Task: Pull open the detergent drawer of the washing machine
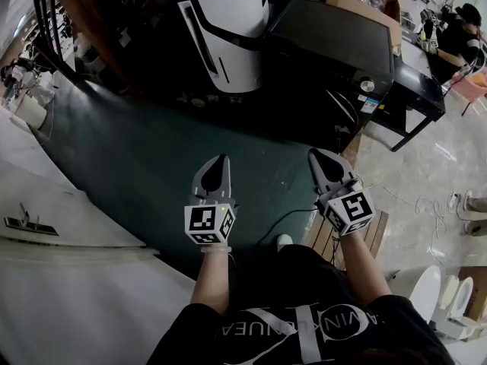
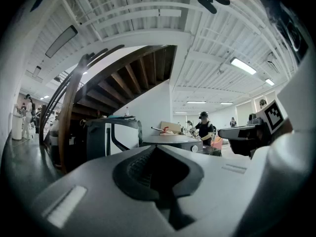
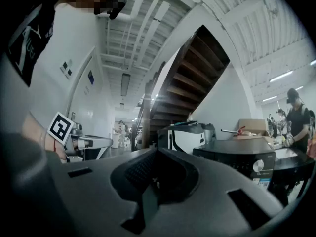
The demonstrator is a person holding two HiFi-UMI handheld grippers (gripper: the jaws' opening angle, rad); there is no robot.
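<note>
The dark washing machine [image 1: 335, 40] stood far ahead of both grippers, with a round knob [image 1: 367, 86] on its front edge. Its drawer was too dark and small to pick out. A white and black machine [image 1: 228, 36] stood just beside it on the left. A black desk [image 1: 418, 90] stood on its other side, and a person [image 1: 463, 29] was near that desk. The left gripper [image 1: 219, 162] and the right gripper [image 1: 319, 158] were held side by side over the green floor [image 1: 129, 150], not touching. The left gripper's fingers [image 2: 94, 191] were closed on nothing. The right gripper's fingers [image 3: 89, 191] were closed too, with nothing between them.
</note>
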